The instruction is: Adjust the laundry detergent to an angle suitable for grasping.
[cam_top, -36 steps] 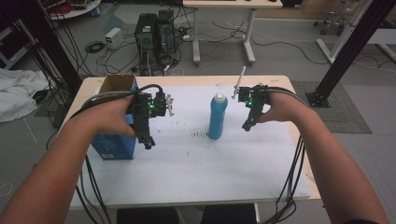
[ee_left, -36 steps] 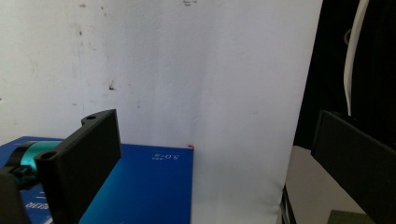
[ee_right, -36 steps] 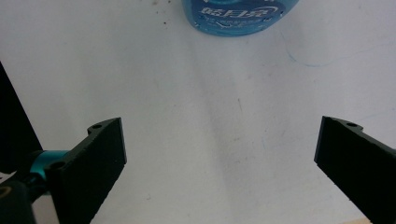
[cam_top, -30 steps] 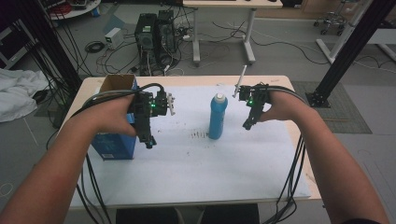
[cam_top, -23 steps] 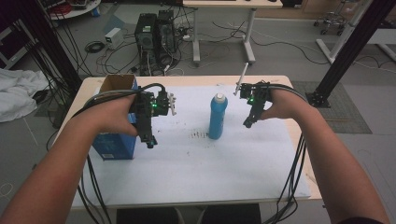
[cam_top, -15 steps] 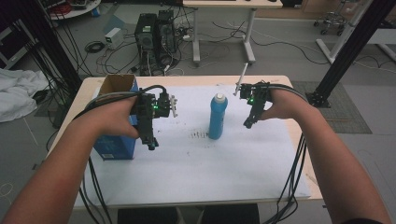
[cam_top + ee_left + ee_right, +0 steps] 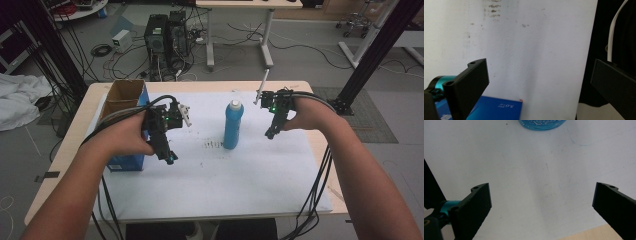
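Left claw: our left claw (image 7: pixel 169 158) hangs over the white sheet (image 7: pixel 215 175), jaws spread wide with nothing between them; in the left gripper view they frame bare sheet and a corner of the blue box (image 7: pixel 496 110).
Right claw: our right claw (image 7: pixel 270 134) points down at the sheet, jaws also wide and empty.
Bottle: the blue bottle (image 7: pixel 233 125) stands upright with its white cap on, between the two claws, nearer the right one and straight ahead of it; its base (image 7: pixel 541 123) sits at the top edge of the right gripper view.
Box: the open blue carton (image 7: pixel 125 107) is just beside and behind the left claw, on the worktop (image 7: pixel 65 155).
Change: over the last second we moved the left claw slightly toward us; the right claw and bottle kept their places.
Meaning: we judge the reach for the bottle has not begun in earnest; nothing is gripped yet.
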